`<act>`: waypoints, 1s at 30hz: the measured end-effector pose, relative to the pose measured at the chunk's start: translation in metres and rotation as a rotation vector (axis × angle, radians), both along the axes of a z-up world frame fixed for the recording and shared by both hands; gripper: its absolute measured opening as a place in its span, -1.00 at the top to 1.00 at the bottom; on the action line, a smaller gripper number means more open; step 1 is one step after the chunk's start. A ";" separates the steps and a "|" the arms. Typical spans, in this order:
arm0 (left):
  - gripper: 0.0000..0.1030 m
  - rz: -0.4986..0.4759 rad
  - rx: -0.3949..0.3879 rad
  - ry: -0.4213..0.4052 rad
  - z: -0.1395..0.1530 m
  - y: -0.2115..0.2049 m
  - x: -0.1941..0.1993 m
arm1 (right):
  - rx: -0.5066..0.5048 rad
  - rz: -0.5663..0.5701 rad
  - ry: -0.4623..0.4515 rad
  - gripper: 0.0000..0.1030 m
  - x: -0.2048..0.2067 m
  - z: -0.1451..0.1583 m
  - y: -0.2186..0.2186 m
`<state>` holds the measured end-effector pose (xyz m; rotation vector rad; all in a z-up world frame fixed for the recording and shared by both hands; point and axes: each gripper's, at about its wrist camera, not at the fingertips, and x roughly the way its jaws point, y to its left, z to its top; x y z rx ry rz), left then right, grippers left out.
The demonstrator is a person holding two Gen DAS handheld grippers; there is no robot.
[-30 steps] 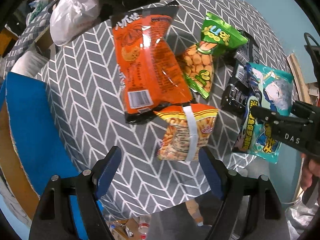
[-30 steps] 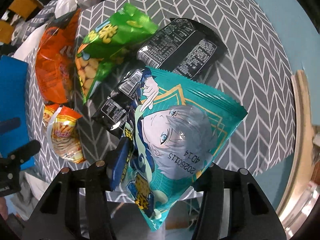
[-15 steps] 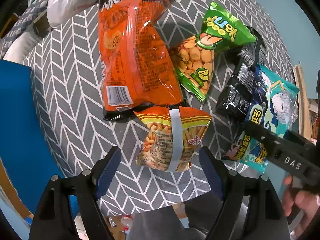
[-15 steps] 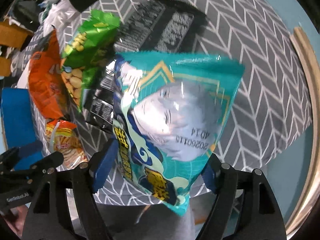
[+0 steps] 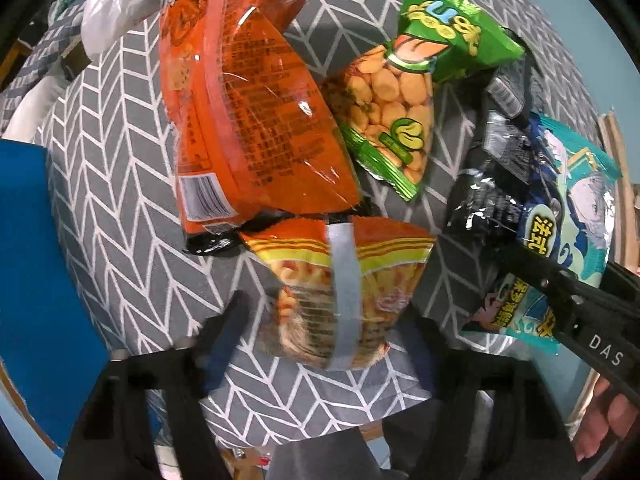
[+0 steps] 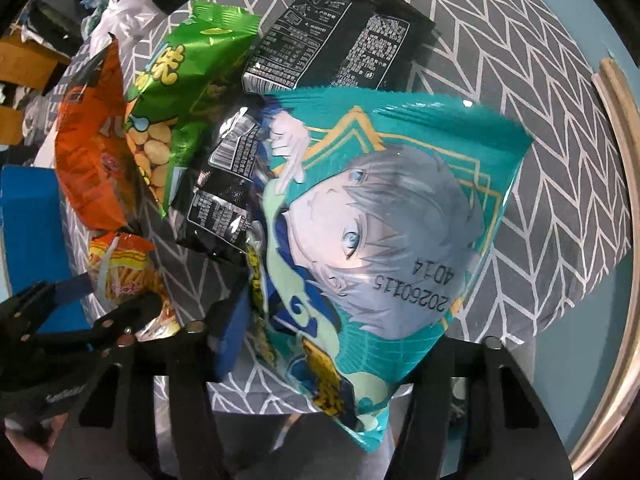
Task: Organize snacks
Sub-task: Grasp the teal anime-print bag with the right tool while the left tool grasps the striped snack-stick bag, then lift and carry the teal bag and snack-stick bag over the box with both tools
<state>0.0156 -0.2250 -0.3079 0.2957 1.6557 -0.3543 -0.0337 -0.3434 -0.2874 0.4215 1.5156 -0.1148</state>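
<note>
The left gripper (image 5: 332,320) points down at a round table (image 5: 120,168) under a grey chevron cloth. Its jaws have just been closing on the small yellow-orange snack bag (image 5: 340,292); both fingers are motion-blurred, so whether the pads press the bag cannot be told. That bag lies near the table's near edge, long axis running away from the camera, sealed top toward the large orange bag (image 5: 248,120), which it touches.

The right gripper (image 6: 320,340) has likewise just been closing and clamps the teal bag (image 6: 380,232) by its lower end; the far pad is hidden behind the bag. The teal bag's long axis runs away from the fingers, overlapping a black packet (image 6: 220,208). A green peanut bag (image 5: 404,92) lies between the orange bag and the black packet. The table's far edge is cut off.
</note>
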 end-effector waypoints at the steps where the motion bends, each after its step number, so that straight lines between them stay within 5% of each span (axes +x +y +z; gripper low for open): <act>1: -0.07 0.000 -0.011 0.008 0.000 0.002 -0.002 | -0.005 0.012 -0.004 0.05 -0.001 0.001 0.001; 8: 0.20 -0.016 -0.034 -0.017 0.002 0.011 -0.010 | 0.007 0.074 -0.025 0.40 -0.015 0.024 -0.013; 13: 0.22 -0.012 -0.035 -0.026 0.005 0.024 -0.016 | 0.020 0.100 -0.043 0.57 -0.017 0.035 -0.015; 30: 0.24 0.016 -0.069 -0.081 0.040 0.080 -0.016 | 0.048 0.127 -0.100 0.63 -0.026 0.084 -0.023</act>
